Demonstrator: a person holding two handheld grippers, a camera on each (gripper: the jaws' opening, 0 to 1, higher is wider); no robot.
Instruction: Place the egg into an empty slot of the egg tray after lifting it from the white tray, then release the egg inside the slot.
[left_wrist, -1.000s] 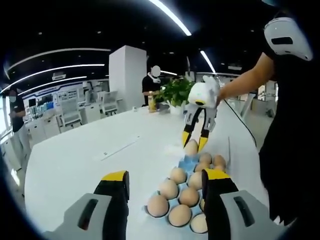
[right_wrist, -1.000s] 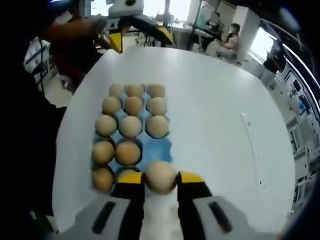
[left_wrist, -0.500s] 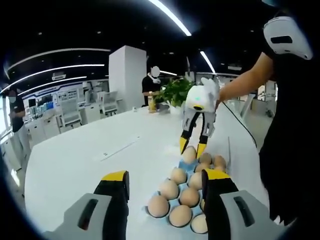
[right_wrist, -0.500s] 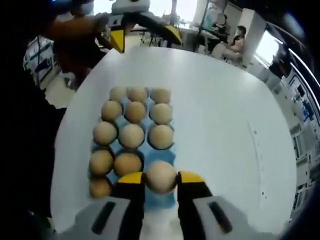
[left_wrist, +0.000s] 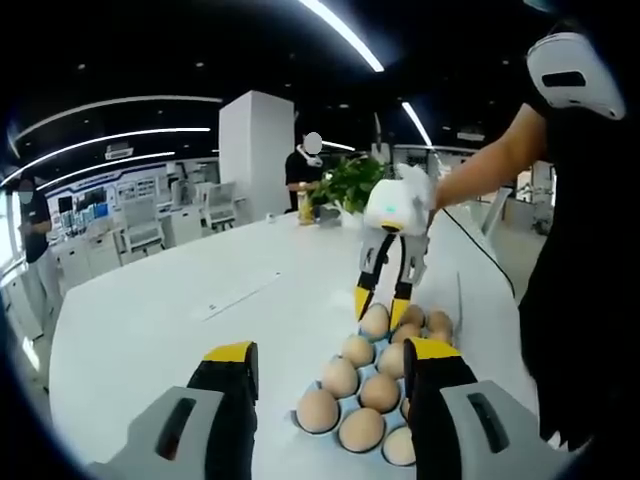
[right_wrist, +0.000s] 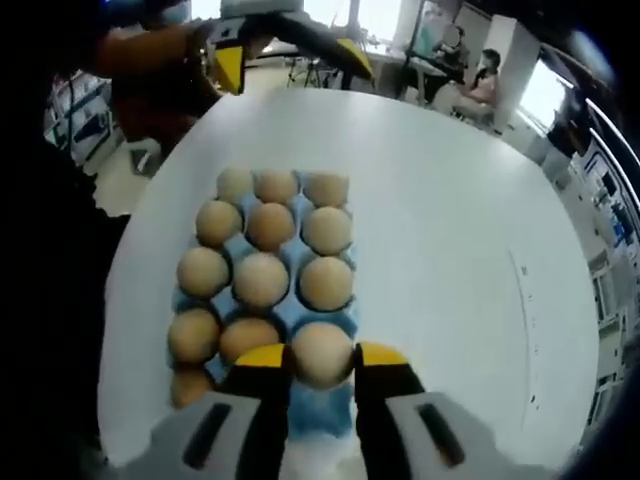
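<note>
right gripper (right_wrist: 321, 358): closed on an egg (right_wrist: 322, 352), low centre, over the blue tray (right_wrist: 322, 310)
left gripper (left_wrist: 330, 362): jaws held wide, nothing gripped
table (right_wrist: 440, 230): white

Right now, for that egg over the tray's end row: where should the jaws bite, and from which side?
As the right gripper has it: across the widest middle of the egg, one yellow pad on each flank, coming from above the blue egg tray. Neighbouring eggs crowd the sides, so a low sideways approach looks blocked.
</note>
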